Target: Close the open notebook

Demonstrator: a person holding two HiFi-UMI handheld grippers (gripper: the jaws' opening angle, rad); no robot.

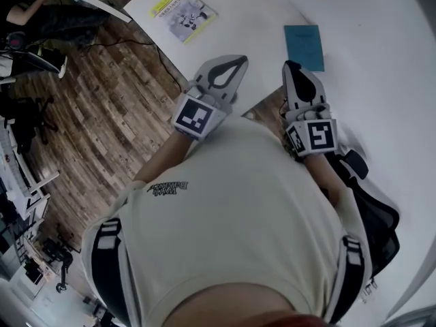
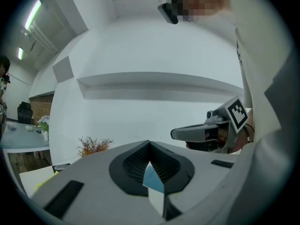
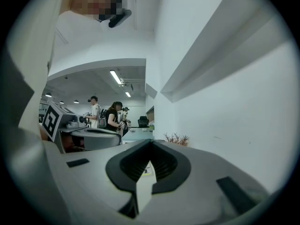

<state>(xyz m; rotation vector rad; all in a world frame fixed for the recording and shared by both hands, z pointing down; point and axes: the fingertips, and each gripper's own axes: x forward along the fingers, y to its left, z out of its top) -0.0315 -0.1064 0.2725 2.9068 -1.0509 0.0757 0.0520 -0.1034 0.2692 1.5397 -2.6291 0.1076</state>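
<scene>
A teal notebook [image 1: 303, 46] lies closed and flat on the white table [image 1: 381, 60], beyond both grippers. My left gripper [image 1: 236, 63] is held up in front of the person's chest, level, its jaws together with nothing between them. My right gripper [image 1: 291, 67] is beside it, nearer the notebook, also shut and empty. In the left gripper view a teal patch of the notebook [image 2: 153, 177] shows through the gap behind the left gripper's [image 2: 149, 145] closed tips, and the right gripper [image 2: 188, 134] is at the right. The right gripper view shows its own jaws [image 3: 150, 143] closed and the left gripper [image 3: 100, 138] at the left.
A booklet with a yellow top [image 1: 182, 12] lies at the table's far left corner. Wooden floor [image 1: 102, 107] is left of the table edge. A dried plant [image 2: 95, 146] stands by the white wall. Several people [image 3: 111, 116] stand in the background. A black bag [image 1: 371, 210] hangs at the person's right side.
</scene>
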